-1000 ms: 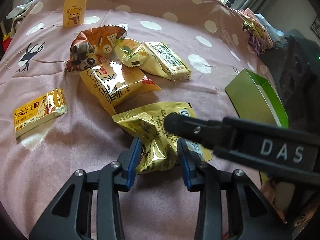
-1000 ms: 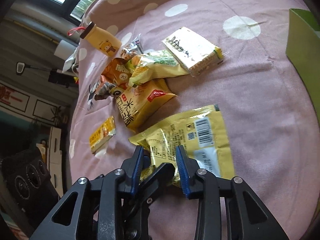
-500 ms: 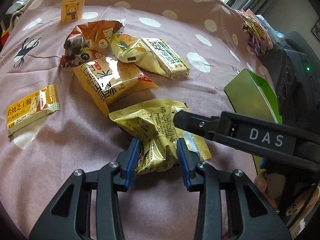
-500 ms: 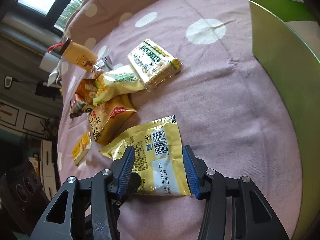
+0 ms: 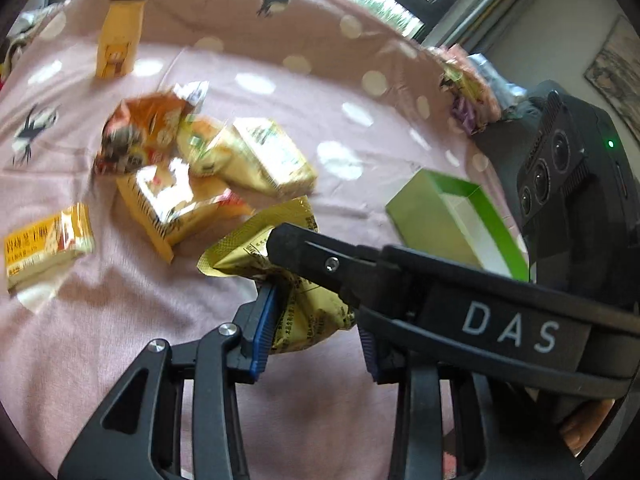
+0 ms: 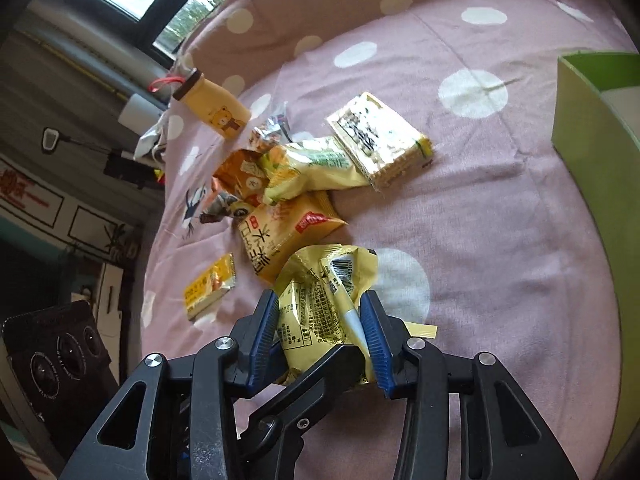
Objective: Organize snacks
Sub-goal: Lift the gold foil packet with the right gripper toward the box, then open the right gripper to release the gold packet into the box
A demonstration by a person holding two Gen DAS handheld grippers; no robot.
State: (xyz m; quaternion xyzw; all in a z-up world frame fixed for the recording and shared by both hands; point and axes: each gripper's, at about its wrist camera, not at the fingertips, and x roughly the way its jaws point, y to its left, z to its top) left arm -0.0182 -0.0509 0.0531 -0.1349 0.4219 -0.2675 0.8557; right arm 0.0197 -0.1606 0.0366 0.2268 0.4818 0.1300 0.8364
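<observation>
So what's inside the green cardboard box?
The green cardboard box shows only bare white inner walls; its floor is hidden by the near wall and the right claw, so contents cannot be told.

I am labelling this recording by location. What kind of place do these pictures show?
Probably a room in a home, perhaps a bedroom. The snacks lie on a soft pink polka-dot cloth that wrinkles like bedding. A window stands behind it, and a framed picture hangs on the wall.

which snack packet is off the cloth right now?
The crumpled yellow foil packet, pinched between both grippers' blue pads; the other packets lie flat on the pink dotted cloth.
</observation>
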